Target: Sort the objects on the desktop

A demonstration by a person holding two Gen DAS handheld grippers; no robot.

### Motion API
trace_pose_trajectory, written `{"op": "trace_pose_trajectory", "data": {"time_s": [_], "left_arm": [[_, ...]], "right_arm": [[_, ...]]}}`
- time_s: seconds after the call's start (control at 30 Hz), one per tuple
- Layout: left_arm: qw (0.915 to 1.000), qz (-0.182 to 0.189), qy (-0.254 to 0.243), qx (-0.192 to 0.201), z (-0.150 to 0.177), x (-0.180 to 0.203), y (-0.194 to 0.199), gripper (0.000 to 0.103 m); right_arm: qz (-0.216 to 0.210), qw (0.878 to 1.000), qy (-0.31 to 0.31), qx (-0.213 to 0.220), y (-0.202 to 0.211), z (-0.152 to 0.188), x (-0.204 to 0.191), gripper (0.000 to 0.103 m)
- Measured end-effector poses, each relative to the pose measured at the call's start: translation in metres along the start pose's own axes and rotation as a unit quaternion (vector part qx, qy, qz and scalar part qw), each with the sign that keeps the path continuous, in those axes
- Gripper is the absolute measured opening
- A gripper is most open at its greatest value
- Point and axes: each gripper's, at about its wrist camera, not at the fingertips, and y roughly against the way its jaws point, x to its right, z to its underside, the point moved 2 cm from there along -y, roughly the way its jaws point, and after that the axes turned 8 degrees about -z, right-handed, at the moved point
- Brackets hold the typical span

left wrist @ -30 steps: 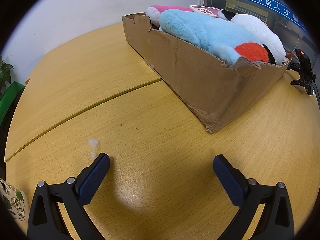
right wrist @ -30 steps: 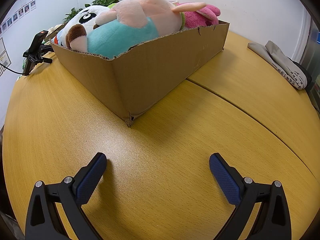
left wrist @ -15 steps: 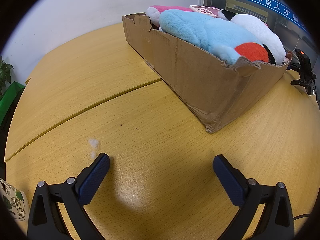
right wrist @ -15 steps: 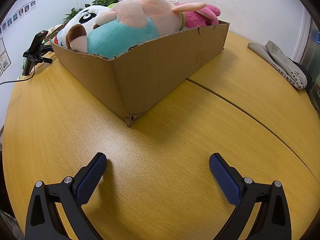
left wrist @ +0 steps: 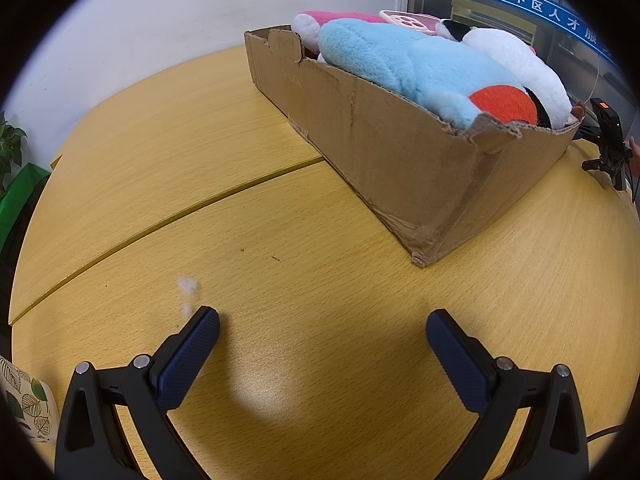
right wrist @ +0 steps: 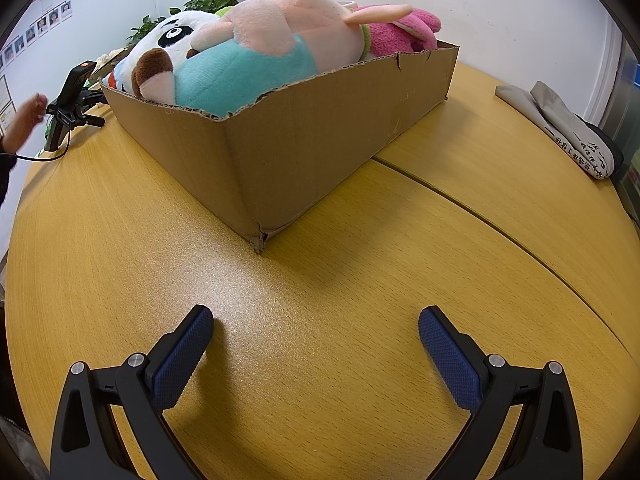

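Left gripper (left wrist: pixel 322 322) is low over the wooden table (left wrist: pixel 168 160), its blue-padded fingers (left wrist: pixel 188 356) spread wide apart with nothing between them. Right gripper (right wrist: pixel 316 320) is in the same condition over the same table: fingers (right wrist: pixel 450 354) set wide, nothing held. The cardboard box (left wrist: pixel 400 152) sits on the table ahead of both grippers and well apart from them; its top edges are torn and ragged, and the near bottom corner is split in the right wrist view. The box is filled above its rim with plush toys. From the left wrist view: a light blue plush (left wrist: pixel 412 68) with an orange-red patch lies along the near wall, a white and black plush (left wrist: pixel 516 60) behind it, a pink plush (left wrist: pixel 320 20) at the far end. From the right wrist view: a pink and teal plush (right wrist: pixel 272 52) lies against the near wall, a panda plush (right wrist: pixel 172 36) to its left, a magenta plush (right wrist: pixel 400 32) at the far end. A small tuft of white fluff (left wrist: pixel 186 284) lies on the table just beyond the left gripper's left fingertip. A black device on a small stand (right wrist: pixel 70 108) stands on the table beside the box, a cable running from it. A person's hand (right wrist: pixel 26 120) is raised just beside that device; contact cannot be determined. A folded grey cloth bag (right wrist: pixel 560 128) rests at the table's far right edge. A seam (left wrist: pixel 168 220) crosses the tabletop
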Motion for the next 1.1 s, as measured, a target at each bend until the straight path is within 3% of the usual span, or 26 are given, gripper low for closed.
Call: {"op": "trace_pose_trajectory", "data": {"time_s": [0.23, 0.47, 1.1], "left_arm": [[1.0, 0.0, 0.0, 0.0, -0.001, 0.0, -0.001, 0.103], [1.0, 0.0, -0.001, 0.001, -0.003, 0.001, -0.002, 0.103], [1.0, 0.004, -0.007, 0.001, -0.007, 0.004, -0.002, 0.103]], "right_arm": [[0.018, 1.0, -0.023, 0.003, -0.003, -0.003, -0.002, 0.103], [-0.041, 0.998, 0.055, -0.007, 0.014, 0.018, 0.008, 0.103], [-0.055, 0.996, 0.074, -0.009, 0.023, 0.028, 0.022, 0.103]]}}
